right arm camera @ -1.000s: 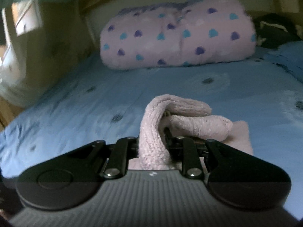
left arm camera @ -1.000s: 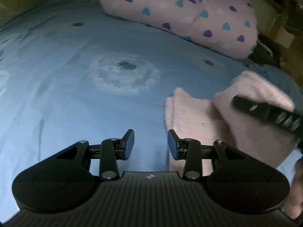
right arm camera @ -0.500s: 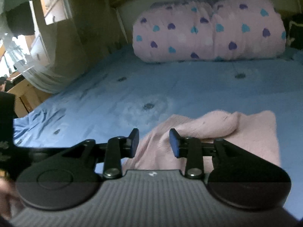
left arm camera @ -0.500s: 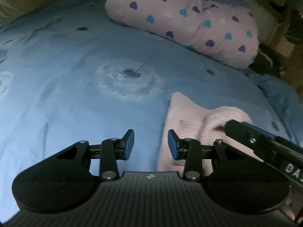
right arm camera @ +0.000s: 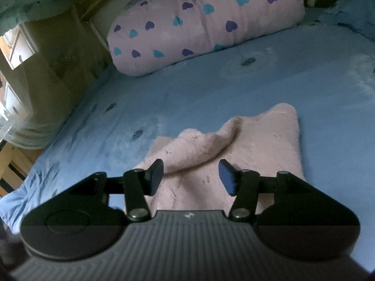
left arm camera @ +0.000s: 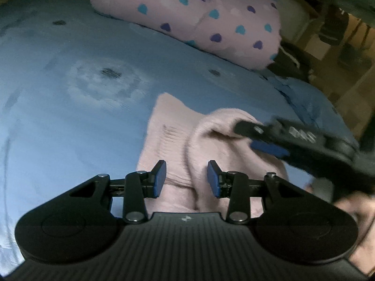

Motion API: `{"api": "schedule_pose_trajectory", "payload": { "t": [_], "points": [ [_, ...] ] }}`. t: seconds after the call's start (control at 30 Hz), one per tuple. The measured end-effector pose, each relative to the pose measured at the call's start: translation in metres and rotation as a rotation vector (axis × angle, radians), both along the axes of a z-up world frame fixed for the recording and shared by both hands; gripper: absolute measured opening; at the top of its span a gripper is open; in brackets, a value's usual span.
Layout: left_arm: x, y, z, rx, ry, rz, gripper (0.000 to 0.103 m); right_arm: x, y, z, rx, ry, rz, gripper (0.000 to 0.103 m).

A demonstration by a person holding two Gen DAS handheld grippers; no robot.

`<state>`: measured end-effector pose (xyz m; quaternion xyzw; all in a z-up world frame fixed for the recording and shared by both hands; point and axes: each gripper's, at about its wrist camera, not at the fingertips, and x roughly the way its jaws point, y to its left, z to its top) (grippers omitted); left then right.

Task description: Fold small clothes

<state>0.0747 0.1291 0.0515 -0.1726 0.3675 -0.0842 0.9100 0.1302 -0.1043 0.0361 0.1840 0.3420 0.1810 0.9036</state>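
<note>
Released fuzzy pale-pink knit garment (right arm camera: 236, 149) onto blue bedsheet (right arm camera: 211, 89); R gripper (right arm camera: 191, 175) jaws just opening, nothing pinched, L gripper (left arm camera: 186, 178) spread, empty; best smoothed flat w/ hump pressed down before next fold

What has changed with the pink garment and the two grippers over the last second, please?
The right gripper let go of the pink garment; its jaws have just been opening, and the lifted fold now lies draped on the blue sheet. The left gripper stayed open and empty, the heart-print pillow unmoved.
</note>
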Motion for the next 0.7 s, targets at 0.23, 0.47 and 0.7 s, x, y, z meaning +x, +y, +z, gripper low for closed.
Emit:
{"api": "schedule_pose_trajectory", "payload": {
  "t": [0.23,0.47,0.7],
  "points": [
    [0.000,-0.019,-0.012,0.001,0.010,-0.101,0.042,0.026,0.020,-0.003,-0.050,-0.021,0.030,0.041],
    [-0.006,-0.016,-0.009,0.034,-0.030,-0.080,0.015,0.039,0.041,0.015,-0.080,-0.107,0.134,0.012],
    [0.002,0.018,-0.021,0.038,0.037,0.016,0.015,0.062,0.083,0.025,-0.069,-0.138,0.203,0.012]
  ]
}}
